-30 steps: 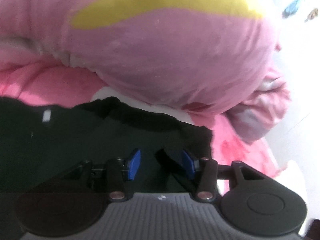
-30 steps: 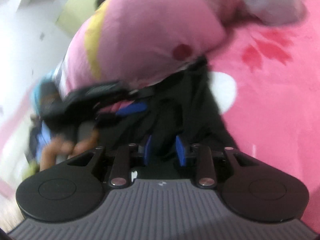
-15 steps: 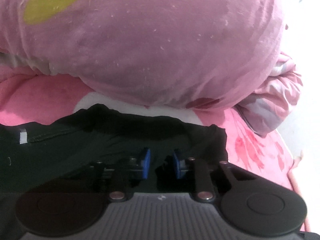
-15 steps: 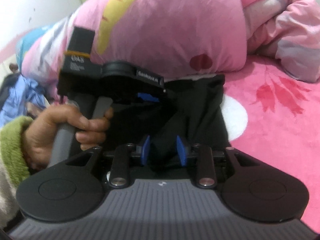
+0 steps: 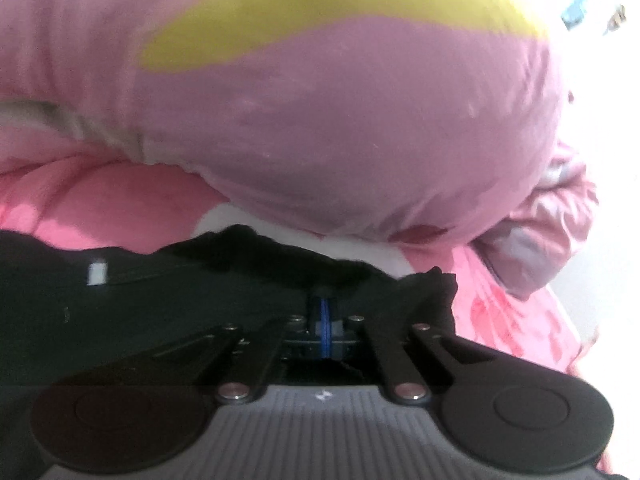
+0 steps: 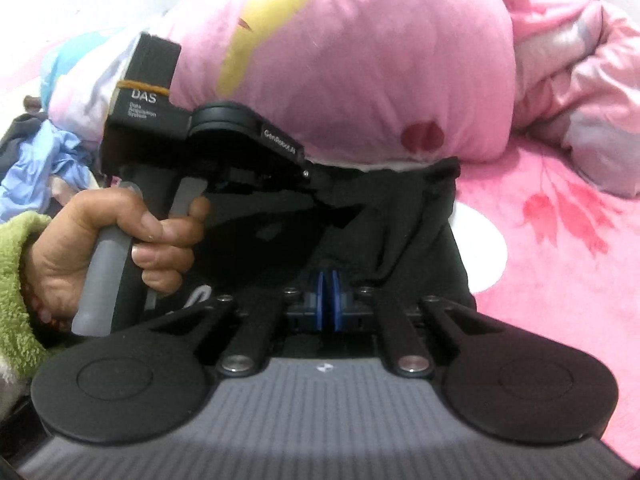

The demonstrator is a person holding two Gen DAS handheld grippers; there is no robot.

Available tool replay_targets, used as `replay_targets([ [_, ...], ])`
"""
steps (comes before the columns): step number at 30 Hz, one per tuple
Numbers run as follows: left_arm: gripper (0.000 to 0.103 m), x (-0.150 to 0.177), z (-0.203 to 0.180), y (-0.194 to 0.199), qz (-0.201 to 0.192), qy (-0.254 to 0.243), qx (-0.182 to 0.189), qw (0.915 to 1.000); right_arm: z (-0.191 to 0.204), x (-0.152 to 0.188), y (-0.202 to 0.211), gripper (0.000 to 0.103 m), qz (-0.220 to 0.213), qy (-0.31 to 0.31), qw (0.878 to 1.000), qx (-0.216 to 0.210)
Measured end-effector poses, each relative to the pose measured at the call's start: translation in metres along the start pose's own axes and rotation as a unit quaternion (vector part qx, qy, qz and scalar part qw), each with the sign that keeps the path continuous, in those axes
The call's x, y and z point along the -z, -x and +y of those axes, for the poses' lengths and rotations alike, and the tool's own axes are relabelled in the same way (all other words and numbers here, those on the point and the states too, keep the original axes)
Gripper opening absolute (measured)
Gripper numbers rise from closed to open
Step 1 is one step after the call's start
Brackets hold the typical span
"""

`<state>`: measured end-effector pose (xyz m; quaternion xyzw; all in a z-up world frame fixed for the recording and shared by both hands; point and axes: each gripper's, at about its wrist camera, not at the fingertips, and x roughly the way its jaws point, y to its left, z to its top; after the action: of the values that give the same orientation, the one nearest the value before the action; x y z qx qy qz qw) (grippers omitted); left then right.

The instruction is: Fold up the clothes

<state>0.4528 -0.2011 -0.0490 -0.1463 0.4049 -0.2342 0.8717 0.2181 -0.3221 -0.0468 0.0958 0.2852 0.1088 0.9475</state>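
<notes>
The left gripper [image 5: 325, 316] has its blue pads pressed together, and dark cloth bunches right at their tips, so it appears to pinch the far hem of the black garment [image 5: 160, 304]; the fold of cloth hides the exact bite. The right gripper [image 6: 328, 292] is likewise closed, pads touching, with a ridge of the same black garment [image 6: 400, 232] rising from between them. From the right wrist view the left gripper sits ahead and to the left, gripped by the person's hand [image 6: 120, 248] in a green fleecy sleeve [image 6: 16, 288], its nose buried in cloth close under the big pink pillow [image 6: 360, 60].

The garment lies flat on the pink bed cover [image 6: 560, 260], its long axis running from the right gripper away toward the pillow, with its far edge touching the pillow's underside. So the two grips seem to sit on one edge region, the left farther out, the right nearer the person. My judgement: the fold turns on drawing the far edge back along that axis, clear of the pillow.
</notes>
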Motion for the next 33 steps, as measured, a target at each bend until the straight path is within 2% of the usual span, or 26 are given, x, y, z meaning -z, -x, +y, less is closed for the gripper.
replay_targets([
  [9,0.001,0.004,0.019,-0.003,-0.009,0.018,-0.03,0.9993,0.005,0.007,-0.003,0.004,0.035,0.014,0.999,-0.033],
  [14,0.002,0.007,0.027,-0.009,-0.011,0.023,-0.024,0.9994,-0.001,0.009,-0.008,0.004,0.054,0.001,0.997,-0.047],
  [17,0.013,0.007,0.025,-0.006,-0.017,0.022,-0.012,0.9995,-0.003,0.009,-0.01,0.004,0.065,0.004,0.996,-0.059],
  [20,0.025,0.001,0.021,0.001,-0.031,0.017,-0.008,0.9993,-0.002,0.01,-0.011,0.009,0.075,0.007,0.994,-0.076],
  [23,0.03,0.001,0.01,0.014,-0.054,0.004,-0.001,0.9986,-0.006,0.011,-0.012,0.024,0.077,-0.001,0.992,-0.101],
  [25,0.033,0.005,0.0,0.027,-0.068,-0.011,0.016,0.9975,-0.009,0.013,-0.008,0.035,0.077,-0.008,0.989,-0.126],
  [27,0.036,0.012,-0.013,0.034,-0.078,-0.036,0.038,0.9956,-0.013,0.014,-0.003,0.041,0.073,-0.02,0.985,-0.154],
  [30,0.038,0.024,-0.029,0.026,-0.067,-0.067,0.071,0.9929,-0.029,0.014,0.006,0.041,0.067,-0.056,0.974,-0.208],
  [32,0.038,0.033,-0.033,0.013,-0.051,-0.078,0.054,0.9942,-0.046,0.012,0.016,0.04,0.044,-0.088,0.973,-0.209],
  [33,0.037,0.037,-0.033,0.007,-0.045,-0.082,0.038,0.9949,-0.058,0.01,0.022,0.04,0.031,-0.11,0.975,-0.192],
])
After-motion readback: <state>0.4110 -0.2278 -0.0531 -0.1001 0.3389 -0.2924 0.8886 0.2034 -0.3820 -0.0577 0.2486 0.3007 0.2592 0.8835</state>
